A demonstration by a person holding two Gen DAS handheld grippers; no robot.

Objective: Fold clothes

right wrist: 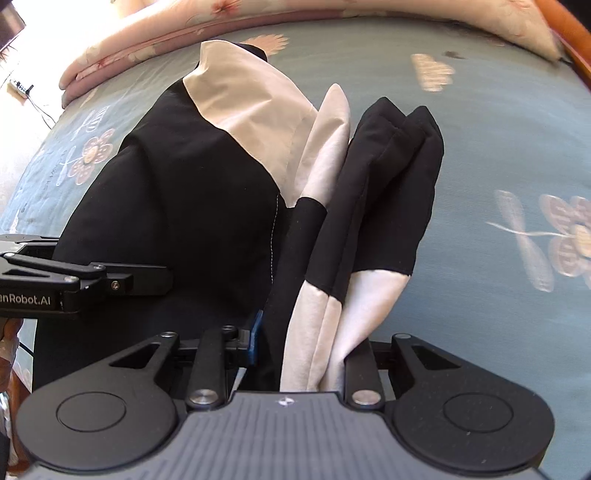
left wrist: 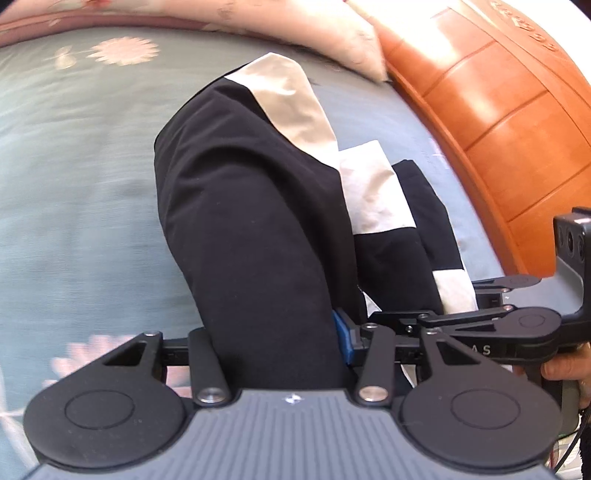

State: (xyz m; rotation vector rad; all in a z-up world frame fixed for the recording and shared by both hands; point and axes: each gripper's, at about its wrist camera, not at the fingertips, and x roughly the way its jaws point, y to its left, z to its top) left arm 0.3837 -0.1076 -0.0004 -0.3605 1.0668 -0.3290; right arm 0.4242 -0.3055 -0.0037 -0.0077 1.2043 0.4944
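You hold two grippers, one in each hand. In the left wrist view, your left gripper [left wrist: 273, 354] sits at the bottom centre of the frame with one garment [left wrist: 243, 206], black with cream panels, bunched between its fingers; one blue pad [left wrist: 341, 339] presses the cloth on the right side, and the jaws stand closed onto the fabric. The garment rises from the jaws towards the upper middle of the frame and lies over one blue-grey floral bedspread [left wrist: 74, 166]. Your right gripper [left wrist: 373, 319] enters at the lower right, with part of a hand [left wrist: 565, 365] behind it.

In the right wrist view, your right gripper [right wrist: 299, 350] grips the same garment [right wrist: 177, 206] at bottom centre, jaws closed on gathered black and cream folds beside one blue pad [right wrist: 255, 334]. Your left gripper [right wrist: 162, 280] reaches in at the left edge. One pink floral quilt [right wrist: 155, 40] lies across the upper left. One wooden headboard [left wrist: 498, 110] fills the upper right of the left wrist view, with one pillow [left wrist: 332, 33] against it.
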